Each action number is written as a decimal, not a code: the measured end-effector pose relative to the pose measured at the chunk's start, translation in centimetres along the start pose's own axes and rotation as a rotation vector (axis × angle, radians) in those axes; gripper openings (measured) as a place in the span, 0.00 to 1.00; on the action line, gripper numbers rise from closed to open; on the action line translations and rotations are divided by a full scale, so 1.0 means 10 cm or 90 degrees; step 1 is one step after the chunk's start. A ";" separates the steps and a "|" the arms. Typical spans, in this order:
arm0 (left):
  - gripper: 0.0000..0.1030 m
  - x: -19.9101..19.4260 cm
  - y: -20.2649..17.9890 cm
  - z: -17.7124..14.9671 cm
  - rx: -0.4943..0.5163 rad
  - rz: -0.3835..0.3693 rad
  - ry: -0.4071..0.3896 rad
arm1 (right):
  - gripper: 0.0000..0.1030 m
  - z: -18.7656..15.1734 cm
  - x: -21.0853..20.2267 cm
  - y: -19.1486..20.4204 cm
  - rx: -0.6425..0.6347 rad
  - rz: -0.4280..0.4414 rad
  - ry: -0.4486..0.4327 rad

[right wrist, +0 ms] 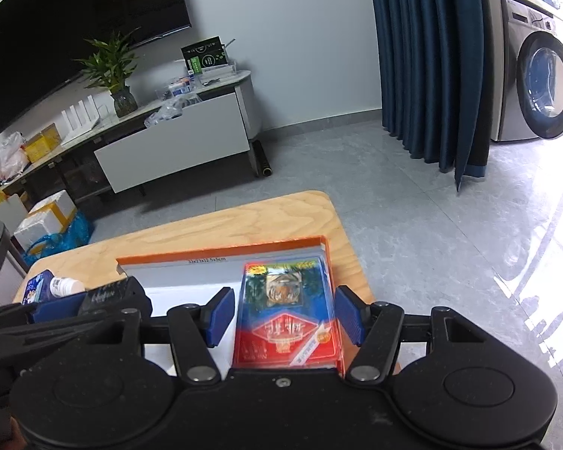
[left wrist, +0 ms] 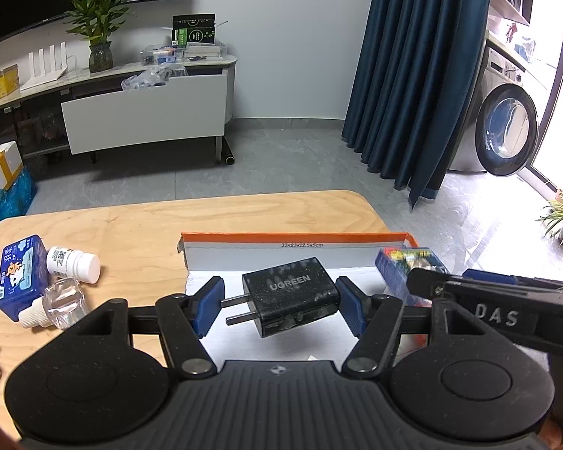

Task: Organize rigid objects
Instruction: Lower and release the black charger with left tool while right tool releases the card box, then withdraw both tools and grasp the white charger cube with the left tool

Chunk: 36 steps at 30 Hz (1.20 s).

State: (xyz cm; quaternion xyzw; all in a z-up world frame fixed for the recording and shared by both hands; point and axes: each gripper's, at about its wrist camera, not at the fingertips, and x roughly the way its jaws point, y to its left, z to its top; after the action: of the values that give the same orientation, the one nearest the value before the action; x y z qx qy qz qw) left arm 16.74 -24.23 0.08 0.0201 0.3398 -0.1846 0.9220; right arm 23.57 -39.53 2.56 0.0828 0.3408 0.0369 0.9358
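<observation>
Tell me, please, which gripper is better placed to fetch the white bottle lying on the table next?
Left, probably. The white bottle lies to the left of the box, on the left gripper's side, though the charger sits between its open fingers. The right gripper hovers over the card pack at the box's right end.

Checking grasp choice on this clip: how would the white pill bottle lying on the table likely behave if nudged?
The white pill bottle lies on its side on the wooden table, so it would probably roll. It looks like rigid plastic, unlikely to deform. The blue tissue pack beside it might stop it rolling that way.
</observation>
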 end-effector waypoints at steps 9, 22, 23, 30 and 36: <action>0.64 0.13 -0.06 0.01 -0.001 -0.013 0.020 | 0.77 0.11 -0.27 -0.09 0.026 -0.019 -0.070; 0.79 0.03 -0.03 0.09 -0.027 -0.016 0.022 | 0.78 0.12 -0.37 -0.12 0.030 -0.004 -0.081; 0.81 0.00 -0.01 0.09 -0.028 -0.011 0.024 | 0.78 0.11 -0.38 -0.10 0.025 0.000 -0.079; 0.87 -0.37 0.21 -0.02 -0.038 0.034 0.022 | 0.80 -0.02 -0.45 0.16 -0.027 0.029 -0.062; 0.88 -0.67 0.53 -0.16 -0.056 0.069 0.029 | 0.82 -0.16 -0.55 0.45 -0.054 0.056 -0.032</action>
State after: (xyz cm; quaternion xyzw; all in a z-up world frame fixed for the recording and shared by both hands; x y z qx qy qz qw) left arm 12.91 -16.89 2.63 0.0022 0.3671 -0.1191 0.9225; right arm 18.24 -35.59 5.62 0.0588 0.3113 0.0905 0.9442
